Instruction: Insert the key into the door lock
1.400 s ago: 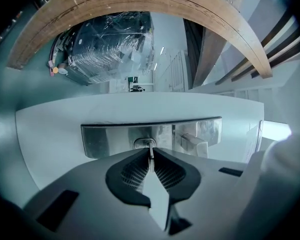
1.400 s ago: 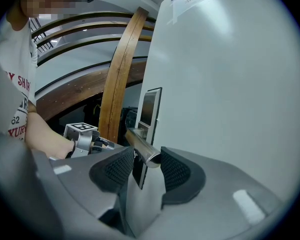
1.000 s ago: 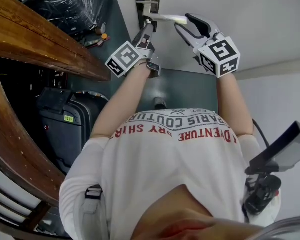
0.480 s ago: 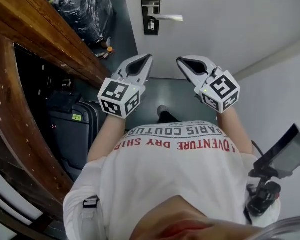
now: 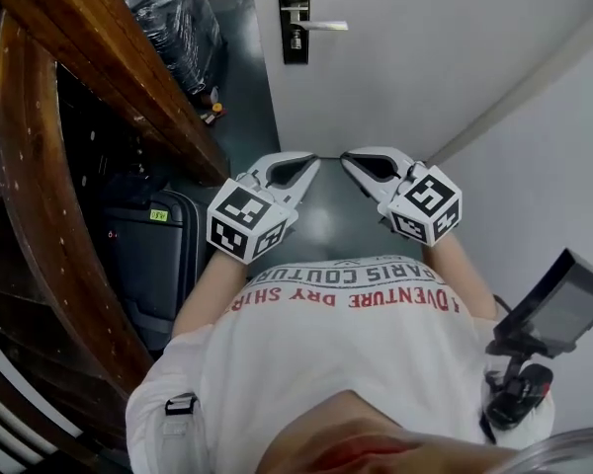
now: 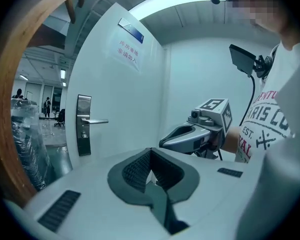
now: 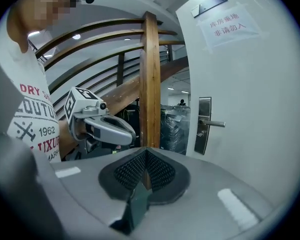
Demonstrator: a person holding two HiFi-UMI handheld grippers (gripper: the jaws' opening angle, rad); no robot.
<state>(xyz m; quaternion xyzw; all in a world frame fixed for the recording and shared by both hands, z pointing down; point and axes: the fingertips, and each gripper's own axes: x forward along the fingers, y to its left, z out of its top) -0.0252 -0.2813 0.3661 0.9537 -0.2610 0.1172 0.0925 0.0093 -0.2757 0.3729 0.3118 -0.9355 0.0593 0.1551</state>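
Observation:
The white door stands shut ahead. On it is a steel lock plate with a lever handle. A small key-like piece sticks out of the plate under the handle. The left gripper view shows the plate, and so does the right gripper view. Both grippers hang side by side close to my chest, well back from the door. My left gripper is shut with nothing in it. My right gripper is also shut and empty.
A curved wooden stair rail runs along the left, with a wooden post. Beneath it stands a black suitcase. A plastic-wrapped bundle lies by the door. A dark screen on a stand is at my right. A paper sign hangs on the door.
Both grippers have drawn back from the lock and handle to my chest. The right gripper, open at the handle a second ago, is now shut. The left gripper has rolled.

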